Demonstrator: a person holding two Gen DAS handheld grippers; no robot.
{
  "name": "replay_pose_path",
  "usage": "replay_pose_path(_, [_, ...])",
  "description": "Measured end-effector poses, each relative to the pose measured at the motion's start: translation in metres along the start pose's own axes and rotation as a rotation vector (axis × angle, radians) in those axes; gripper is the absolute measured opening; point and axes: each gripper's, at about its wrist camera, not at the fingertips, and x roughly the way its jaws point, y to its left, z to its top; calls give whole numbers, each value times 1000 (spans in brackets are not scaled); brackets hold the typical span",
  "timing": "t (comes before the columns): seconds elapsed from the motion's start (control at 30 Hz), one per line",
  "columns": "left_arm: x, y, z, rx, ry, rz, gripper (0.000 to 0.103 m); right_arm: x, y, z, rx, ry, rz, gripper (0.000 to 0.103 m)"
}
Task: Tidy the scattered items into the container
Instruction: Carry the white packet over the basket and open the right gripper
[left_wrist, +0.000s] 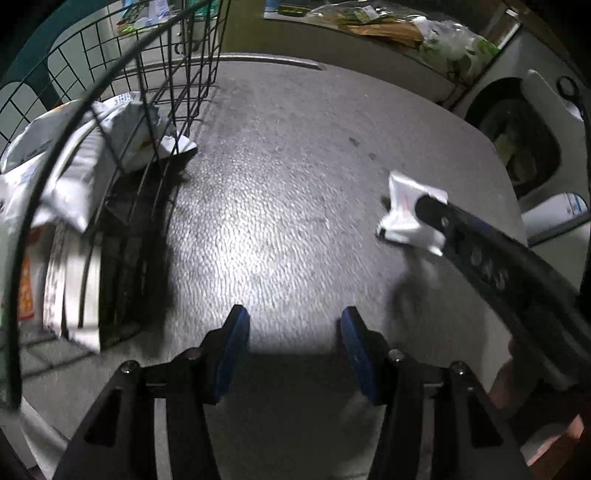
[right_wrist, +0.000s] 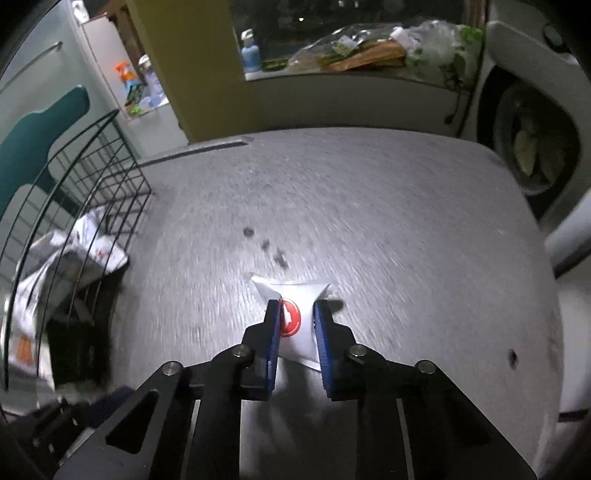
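Now one white packet (right_wrist: 295, 325) in right hand-held gripper (right_wrist: 295, 321); left hand-held gripper (left_wrist: 291, 325) agape, empty.

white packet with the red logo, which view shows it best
The right wrist view: the white packet sits close and lit between the right gripper jaws, logo visible. The left wrist view shows it small, partly hidden.

The wire basket (left_wrist: 155, 110) stands at the left edge of the table (left_wrist: 295, 155), with several packets (left_wrist: 74, 177) inside it. A lone sachet (right_wrist: 295, 321) lies well apart to the right, between the fingers of the right gripper (right_wrist: 295, 314). The left gripper (left_wrist: 293, 325) hovers over bare tabletop between basket and sachet.
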Motion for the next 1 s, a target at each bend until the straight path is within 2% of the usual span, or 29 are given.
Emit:
replay_pose_path(0.23, [-35, -6, -25, 58, -25, -21, 58, -47, -8, -33, 4, -12, -6, 19])
replay_pose_path(0.4, [-86, 2, -35, 73, -86, -60, 58, -94, 11, -29, -23, -69, 23, 19])
replay_pose_path(0.53, [-141, 27, -37, 57, -188, -35, 58, -139, 52, -9, -78, -151, 79, 19])
replay_pose_path(0.67, [-174, 67, -37, 6, -243, 24, 59, -162, 105, 3, -145, -189, 143, 19])
replay_pose_path(0.83, [-186, 115, -38, -77, -242, 71, 59, -157, 162, 0, -204, -166, 192, 19])
replay_pose_path(0.93, [-187, 134, -32, -123, -233, 82, 59, -147, 183, -5, -220, -147, 204, 19])
replay_pose_path(1.0, [-189, 145, -33, -144, -239, 121, 59, -143, 191, -7, -224, -136, 236, 21])
